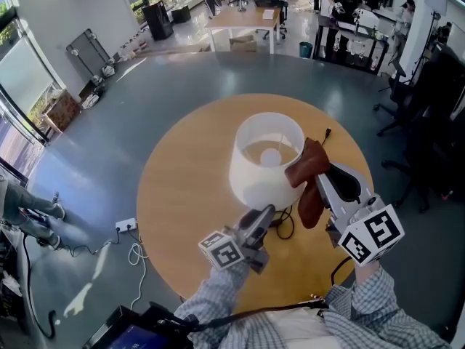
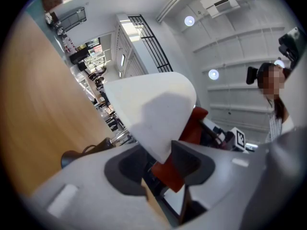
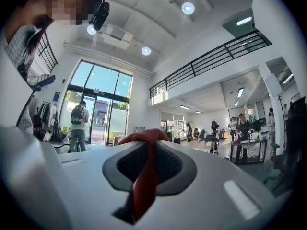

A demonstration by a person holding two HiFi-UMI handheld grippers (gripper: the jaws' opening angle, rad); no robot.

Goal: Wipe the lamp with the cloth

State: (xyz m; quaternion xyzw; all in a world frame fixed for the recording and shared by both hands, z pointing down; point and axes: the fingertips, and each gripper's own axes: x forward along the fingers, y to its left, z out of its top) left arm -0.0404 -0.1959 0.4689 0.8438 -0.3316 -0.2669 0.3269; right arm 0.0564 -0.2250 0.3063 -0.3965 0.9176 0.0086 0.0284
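Head view. We list a round wooden table (image 1: 182, 187) with a white-shaded lamp (image 1: 265, 158) standing a little right of its centre. A rust-red cloth (image 1: 309, 173) hangs against the shade's right side. It is pinched in the right gripper (image 1: 320, 176), which is raised level with the shade. The left gripper (image 1: 267, 211) reaches in at the shade's lower front edge, and a black cable (image 1: 285, 227) loops on the tabletop just beside it.

Left gripper view. We record the left gripper (image 2: 160, 169) with its jaws partly apart. The lower rim of the lamp (image 2: 153, 109) sits between the pads, which appear to bear on it. The cloth (image 2: 192, 128) shows red behind the shade, and the table (image 2: 33, 104) fills the left of the view.

Right gripper view. We note the right gripper (image 3: 148, 152) with its jaws drawn nearly together on a fold of the cloth (image 3: 144, 190). The fold humps over the tips and trails down between the pads. The lamp does not show in this view.
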